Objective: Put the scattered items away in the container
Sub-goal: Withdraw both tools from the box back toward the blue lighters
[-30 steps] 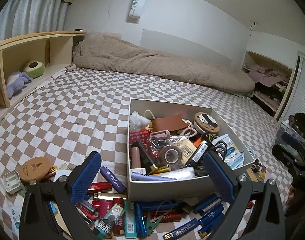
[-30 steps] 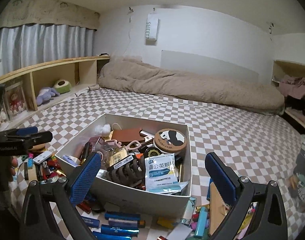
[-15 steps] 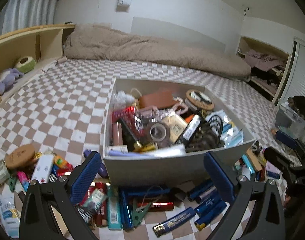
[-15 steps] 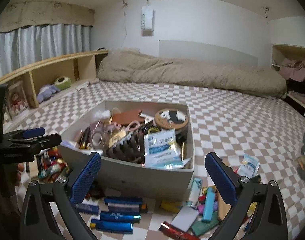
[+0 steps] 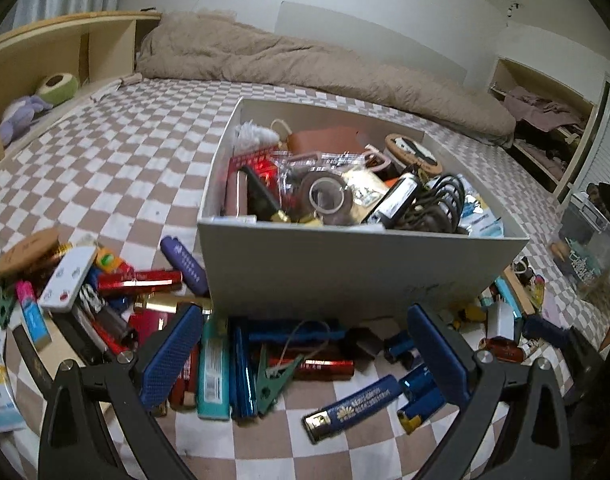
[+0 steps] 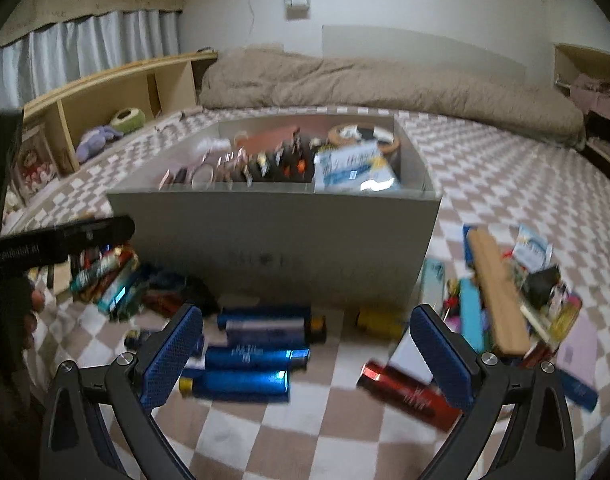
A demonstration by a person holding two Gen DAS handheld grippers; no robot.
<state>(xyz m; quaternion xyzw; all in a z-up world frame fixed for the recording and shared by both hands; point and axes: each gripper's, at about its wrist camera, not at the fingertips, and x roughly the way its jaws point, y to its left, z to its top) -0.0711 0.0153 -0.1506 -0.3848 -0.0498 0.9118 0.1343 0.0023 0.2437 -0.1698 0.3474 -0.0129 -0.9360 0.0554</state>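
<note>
Both hand-held grippers (image 5: 305,356) (image 6: 305,356) (open) face box (image 5: 361,268)

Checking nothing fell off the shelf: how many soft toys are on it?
2: a purple soft toy lying on the wooden shelf, and a round green one just behind it. Dividers may hide others.

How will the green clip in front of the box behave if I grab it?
The green clip looks like rigid plastic, so probably stiff and light. A thin cord loop seems tied to it and may snag the red tube beside it. It lies flat, so it is unlikely to roll.
</note>
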